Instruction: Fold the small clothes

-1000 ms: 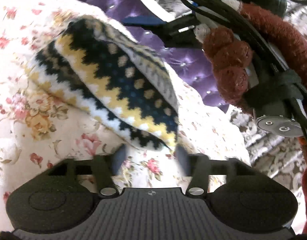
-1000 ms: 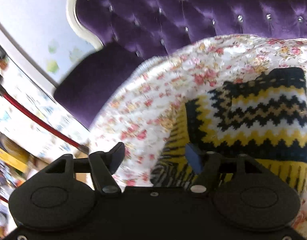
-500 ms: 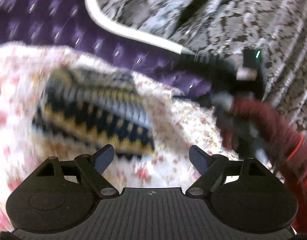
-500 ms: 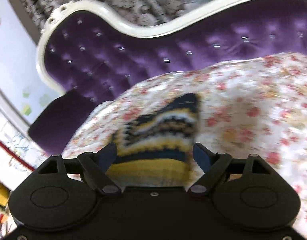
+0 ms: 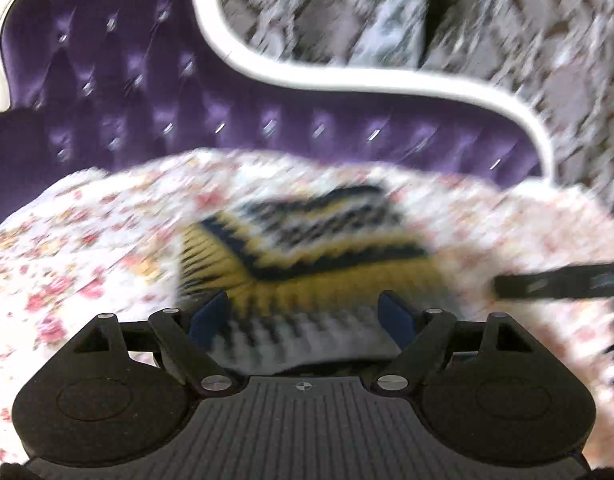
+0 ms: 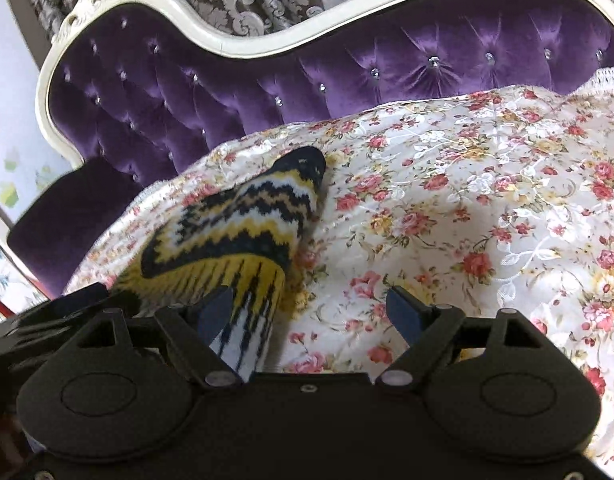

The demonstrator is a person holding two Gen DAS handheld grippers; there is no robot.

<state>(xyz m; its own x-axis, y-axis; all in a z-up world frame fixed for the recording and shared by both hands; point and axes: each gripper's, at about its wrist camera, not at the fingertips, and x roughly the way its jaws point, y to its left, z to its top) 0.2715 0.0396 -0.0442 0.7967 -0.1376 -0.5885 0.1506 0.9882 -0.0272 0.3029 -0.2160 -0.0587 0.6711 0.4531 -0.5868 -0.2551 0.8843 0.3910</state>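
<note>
A folded knit garment (image 5: 307, 248) with yellow, black and white zigzag stripes lies on a floral cloth (image 5: 87, 248). The left wrist view is blurred. My left gripper (image 5: 303, 316) stands open right in front of the garment's near edge, and its blue pads do not press on it. In the right wrist view the same garment (image 6: 243, 232) lies to the left, with its ribbed end beside the left finger. My right gripper (image 6: 309, 312) is open over the bare floral cloth (image 6: 467, 200) with nothing gripped. A dark part of the other gripper (image 5: 559, 280) juts in from the right edge.
Behind the cloth rises a purple tufted sofa back (image 6: 347, 64) with a curved white frame (image 6: 247, 44). Patterned grey curtains (image 5: 507, 28) hang beyond it. A purple armrest (image 6: 67, 216) sits at the left. The floral cloth stretches wide to the right of the garment.
Both grippers have widened their jaws and drawn back from the knit garment, which now lies folded on the cloth. The left view has rolled level; the right view has swung right.
</note>
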